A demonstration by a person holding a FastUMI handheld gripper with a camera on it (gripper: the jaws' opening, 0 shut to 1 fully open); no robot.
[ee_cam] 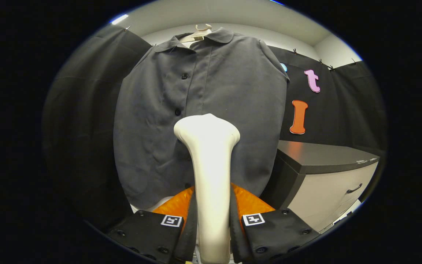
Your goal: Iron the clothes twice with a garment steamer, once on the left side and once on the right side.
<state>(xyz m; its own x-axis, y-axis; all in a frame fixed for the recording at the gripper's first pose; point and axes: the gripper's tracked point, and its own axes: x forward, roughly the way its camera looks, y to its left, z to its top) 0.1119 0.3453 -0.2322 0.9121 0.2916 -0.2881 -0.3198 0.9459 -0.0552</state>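
Hanging ahead on a hanger (202, 31), beside a cabinet (328, 172): dark shirt (200, 121), likely soft, light, yielding under any push. Rising between the fingers, head just before the shirt's middle: garment steamer (209, 161), seemingly rigid, smooth, probably slippery, best gripped low on its handle. Pinching that handle from both sides: gripper (211, 220).
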